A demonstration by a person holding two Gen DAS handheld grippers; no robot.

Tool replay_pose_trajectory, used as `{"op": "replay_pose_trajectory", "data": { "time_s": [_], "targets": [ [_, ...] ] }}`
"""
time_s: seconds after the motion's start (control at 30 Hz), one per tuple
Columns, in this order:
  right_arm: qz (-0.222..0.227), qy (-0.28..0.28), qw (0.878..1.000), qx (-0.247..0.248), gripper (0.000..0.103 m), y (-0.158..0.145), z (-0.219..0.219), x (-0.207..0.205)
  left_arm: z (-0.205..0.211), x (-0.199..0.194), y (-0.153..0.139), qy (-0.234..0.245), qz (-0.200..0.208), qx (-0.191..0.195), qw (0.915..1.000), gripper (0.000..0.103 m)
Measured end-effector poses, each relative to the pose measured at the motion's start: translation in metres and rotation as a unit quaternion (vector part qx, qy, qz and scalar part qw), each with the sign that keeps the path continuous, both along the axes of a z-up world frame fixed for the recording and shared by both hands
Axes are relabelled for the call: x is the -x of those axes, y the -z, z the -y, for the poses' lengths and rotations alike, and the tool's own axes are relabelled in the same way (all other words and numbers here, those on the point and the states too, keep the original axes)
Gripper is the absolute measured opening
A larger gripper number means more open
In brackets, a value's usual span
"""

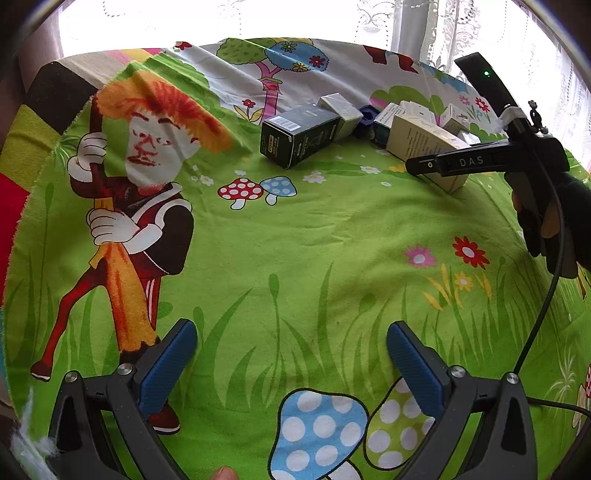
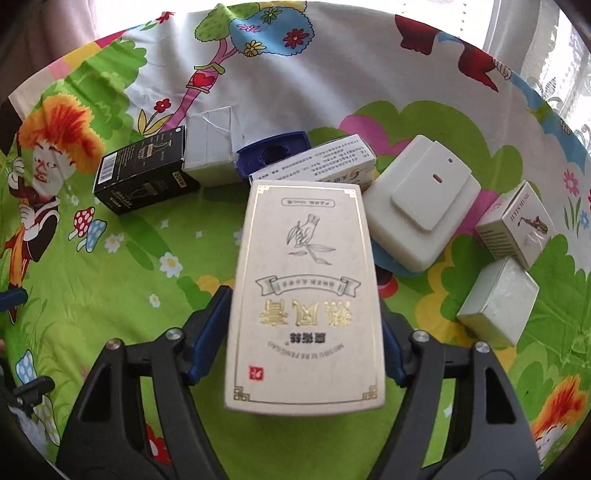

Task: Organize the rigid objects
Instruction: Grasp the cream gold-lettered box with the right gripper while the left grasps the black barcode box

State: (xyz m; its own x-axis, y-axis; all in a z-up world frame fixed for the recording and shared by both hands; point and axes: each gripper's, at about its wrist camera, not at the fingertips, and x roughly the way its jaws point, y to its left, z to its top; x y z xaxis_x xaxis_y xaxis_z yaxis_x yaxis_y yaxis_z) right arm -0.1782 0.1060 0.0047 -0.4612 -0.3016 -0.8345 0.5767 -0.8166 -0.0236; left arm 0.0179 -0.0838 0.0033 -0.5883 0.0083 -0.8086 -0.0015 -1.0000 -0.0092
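Note:
My right gripper (image 2: 306, 325) is shut on a tall cream box with gold lettering (image 2: 303, 295), held just above the green cartoon cloth. The same box shows in the left wrist view (image 1: 424, 147) between the right gripper's black fingers (image 1: 443, 164). Behind it lie a black box (image 2: 144, 177), a grey-white box (image 2: 214, 147), a blue lid-like piece (image 2: 273, 151), a white printed box (image 2: 325, 162), a white plastic case (image 2: 421, 206), a small saxophone box (image 2: 517, 225) and a pale green box (image 2: 495, 302). My left gripper (image 1: 291, 354) is open and empty over the cloth.
The cartoon cloth (image 1: 295, 258) covers the whole surface. The black box (image 1: 295, 136) and the cluster lie at its far side in the left wrist view. A lace curtain (image 1: 461, 33) and bright window stand behind. A cable (image 1: 543, 314) hangs from the right gripper.

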Motion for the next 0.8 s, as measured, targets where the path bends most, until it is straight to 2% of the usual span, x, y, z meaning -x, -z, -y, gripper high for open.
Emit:
{"op": "replay_pose_trajectory", "data": {
  "time_s": [0.07, 0.17, 0.27, 0.37, 0.47, 0.57, 0.63, 0.7, 0.8],
  "targets": [
    [0.0, 0.006, 1.0, 0.006, 0.056, -0.001, -0.003, -0.018, 0.0, 0.0, 0.0, -0.001, 0.0, 0.0, 1.0, 0.103],
    [0.007, -0.013, 1.0, 0.012, 0.056, -0.004, -0.017, -0.066, 0.0, 0.0, 0.0, -0.001, -0.001, 0.0, 1.0, 0.103],
    [-0.011, -0.031, 0.999, -0.022, 0.056, -0.006, -0.036, -0.125, 0.0, 0.0, 0.0, -0.002, -0.001, 0.0, 1.0, 0.103],
    [-0.019, -0.03, 0.999, -0.034, 0.056, -0.004, -0.063, -0.173, 0.0, 0.0, 0.0, -0.004, 0.0, 0.001, 1.0, 0.103],
    [-0.027, -0.001, 0.999, -0.019, 0.056, -0.001, -0.086, -0.187, 0.0, -0.001, 0.0, -0.006, 0.001, 0.001, 1.0, 0.103],
    [-0.025, 0.032, 0.999, 0.029, 0.056, -0.003, -0.102, -0.2, -0.001, 0.007, -0.001, 0.001, 0.012, 0.001, 0.9999, 0.103],
    [-0.045, 0.033, 0.998, 0.023, 0.056, -0.002, -0.099, -0.202, -0.002, 0.023, -0.002, 0.019, 0.032, 0.005, 0.9993, 0.103],
    [-0.046, 0.035, 0.998, 0.026, 0.057, -0.002, -0.093, -0.199, -0.007, 0.044, -0.005, 0.039, 0.038, 0.029, 0.9981, 0.103],
    [-0.046, 0.038, 0.998, 0.027, 0.057, -0.001, -0.094, -0.2, -0.017, 0.084, -0.011, 0.068, 0.018, 0.081, 0.9943, 0.103]
  ]
}}
